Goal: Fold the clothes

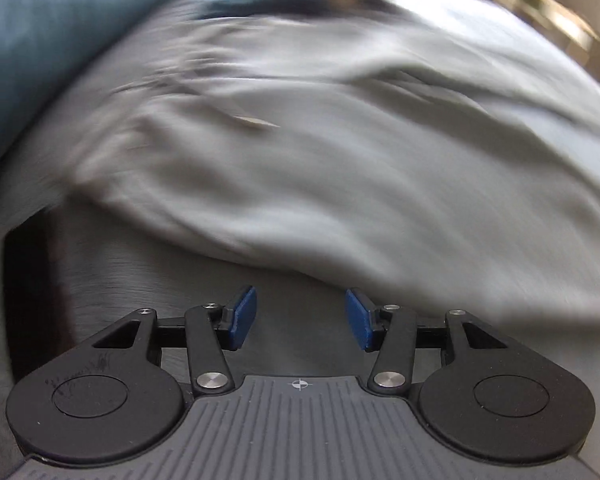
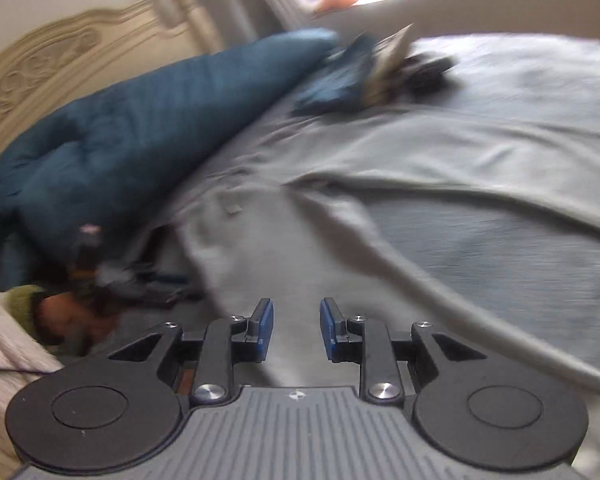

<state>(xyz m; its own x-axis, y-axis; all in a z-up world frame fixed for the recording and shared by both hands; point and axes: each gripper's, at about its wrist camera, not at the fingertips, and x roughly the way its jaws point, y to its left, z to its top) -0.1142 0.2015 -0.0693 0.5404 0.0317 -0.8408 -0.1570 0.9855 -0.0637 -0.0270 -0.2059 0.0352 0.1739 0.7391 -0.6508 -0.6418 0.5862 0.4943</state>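
You are working over a bed [image 2: 520,240] whose grey-blue cover fills most of both views. A pale grey garment [image 1: 340,168] is lying spread and wrinkled across it, one long edge trailing toward the near right in the right wrist view [image 2: 440,276]. A dark teal duvet [image 2: 120,152] is bunching along the far left by the cream headboard [image 2: 40,72], and a small heap of dark clothes [image 2: 380,68] is sitting at the far side.

Your left gripper [image 1: 301,314] is hovering just short of the garment's near edge, fingers apart and holding nothing. Your right gripper [image 2: 296,330] is sitting over grey cloth, fingers likewise apart and empty.

Both views are blurring with motion, so the fold stage is hard to judge: the garment looks loosely laid rather than neatly folded. A next grasp would likely call for lining each gripper up on an edge or corner.
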